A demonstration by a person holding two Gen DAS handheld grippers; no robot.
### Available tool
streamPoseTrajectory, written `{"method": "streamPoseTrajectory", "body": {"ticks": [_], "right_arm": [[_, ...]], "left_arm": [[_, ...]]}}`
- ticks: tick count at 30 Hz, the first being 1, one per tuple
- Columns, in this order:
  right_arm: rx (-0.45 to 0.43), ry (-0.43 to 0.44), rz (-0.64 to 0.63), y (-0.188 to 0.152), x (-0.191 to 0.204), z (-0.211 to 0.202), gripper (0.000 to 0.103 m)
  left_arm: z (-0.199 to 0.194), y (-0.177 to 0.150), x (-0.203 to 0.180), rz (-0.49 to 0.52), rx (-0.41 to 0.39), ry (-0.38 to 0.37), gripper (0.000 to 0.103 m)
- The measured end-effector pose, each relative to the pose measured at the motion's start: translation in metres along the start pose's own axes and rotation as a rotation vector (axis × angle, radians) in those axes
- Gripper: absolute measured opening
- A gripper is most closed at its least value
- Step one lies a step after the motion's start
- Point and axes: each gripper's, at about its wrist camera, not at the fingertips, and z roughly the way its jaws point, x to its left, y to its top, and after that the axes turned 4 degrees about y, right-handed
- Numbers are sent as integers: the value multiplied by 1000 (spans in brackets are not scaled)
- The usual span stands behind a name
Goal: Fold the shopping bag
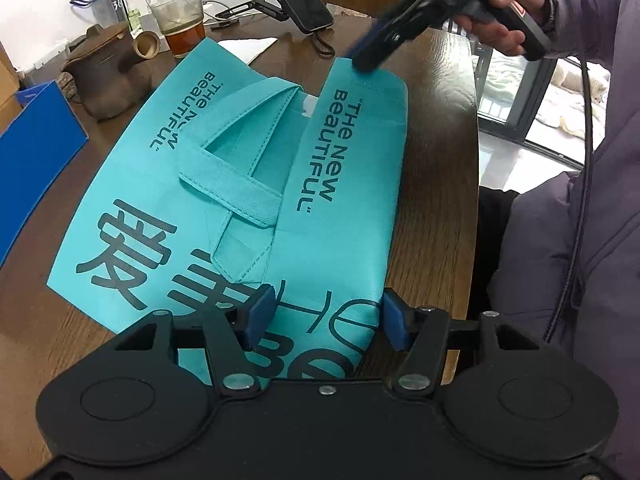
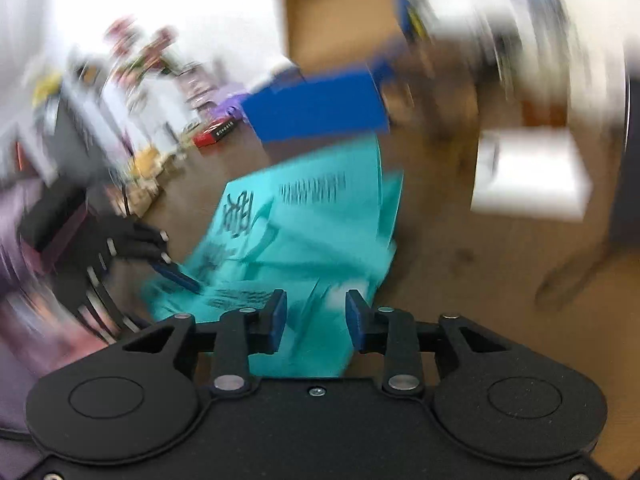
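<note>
Teal non-woven fabric shopping bag [image 1: 240,184] lies flat on dark brown wooden desk [image 1: 436,128], right edge folded over its handles. Left tool [image 1: 326,316] open, blue pads straddling the fold's near end. Right tool [image 1: 370,54], blurred, at the fold's far corner. Brown clay teapot [image 1: 108,76] beside the bag.

- Left gripper [image 1: 326,316]: black body, blue pads, silver screws.
- Right gripper [image 2: 316,316]: same black frame, blue pads.
- Purple padded sleeve [image 1: 580,12] at one o'clock; black cable [image 1: 588,120].
</note>
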Motion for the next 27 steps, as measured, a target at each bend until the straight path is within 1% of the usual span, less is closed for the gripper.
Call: {"method": "streamPoseTrajectory", "body": {"ticks": [1,2,3,4,5,7,9,10,11,12,13,15,16,17,19,21,25,27], "right_arm": [[-19,-8,-138,-2,14,-5,49],[-39,10,-397,-7,42,-10,53],[-29,28,-512,-9,54,-9,54],[-2,53,-701,-16,72,-1,56],[22,51,-794,-19,81,7,57],[72,59,-921,-26,86,27,57],[106,119,-993,-30,83,38,60],[117,119,-1011,-31,81,39,60],[155,113,-1075,-35,77,46,60],[159,115,-1103,-38,75,46,61],[152,116,-1147,-38,71,47,63],[172,126,-1144,-31,69,49,62],[202,146,-1110,-23,67,53,57],[240,170,-1056,-15,65,57,42],[280,206,-993,-9,64,59,27],[315,243,-932,-4,60,61,26],[343,303,-841,5,45,62,26],[349,335,-810,9,40,66,26]], "left_arm": [[0,1,1,0,1,-6,57],[0,1,2,0,2,-13,57],[0,2,3,1,2,-19,58],[2,3,4,1,3,-20,58],[2,3,4,0,3,-21,58],[3,1,4,-5,-1,-22,58],[5,0,5,-7,-4,-28,58],[5,1,6,-6,-3,-32,58],[5,2,7,-4,-2,-35,58],[6,2,7,-3,-2,-35,58],[6,2,7,2,-1,-38,58],[6,3,8,10,-5,-47,58],[6,2,9,10,-7,-49,58],[6,2,8,10,-8,-47,58],[6,2,8,9,-9,-43,56],[5,1,6,18,-10,-28,56],[-1,0,-6,60,-15,36,54],[-5,-1,-15,105,-1,105,54]]}}
